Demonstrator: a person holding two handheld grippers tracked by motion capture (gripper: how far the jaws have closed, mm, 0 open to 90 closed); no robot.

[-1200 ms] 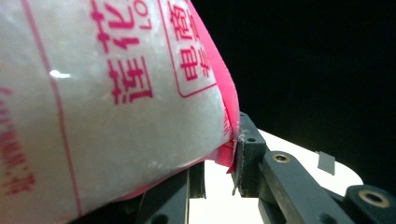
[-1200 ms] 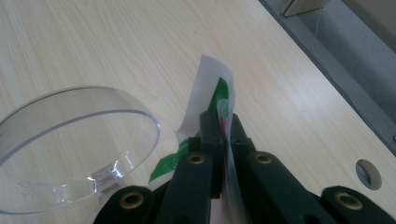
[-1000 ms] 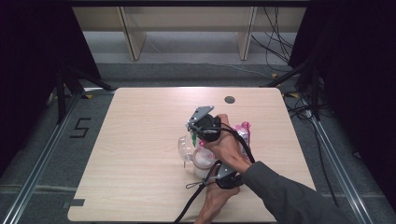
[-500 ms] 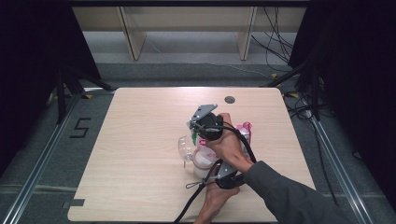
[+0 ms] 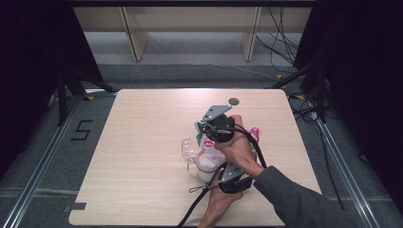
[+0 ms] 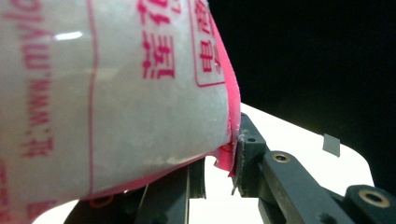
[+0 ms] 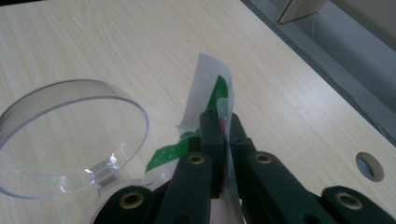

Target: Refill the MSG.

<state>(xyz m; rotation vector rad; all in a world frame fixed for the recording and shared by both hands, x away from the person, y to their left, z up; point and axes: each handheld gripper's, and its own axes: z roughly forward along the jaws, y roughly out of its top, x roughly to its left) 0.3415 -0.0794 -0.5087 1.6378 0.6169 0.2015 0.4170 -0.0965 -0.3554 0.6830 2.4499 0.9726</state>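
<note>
Near the middle of the pale wooden table (image 5: 142, 142), toward the person's side, stands a round clear plastic container (image 5: 207, 164) with its hinged clear lid (image 7: 70, 135) flipped open to its left. Just above the container, the right gripper (image 5: 209, 127) pinches the green-and-white top edge of a plastic bag (image 7: 219, 100) between closed jaws. Below the container, the left gripper (image 5: 230, 178) clamps a translucent pink-printed bag (image 6: 116, 93) at its pink edge. A small dark round hole (image 5: 233, 100) lies beyond the container.
</note>
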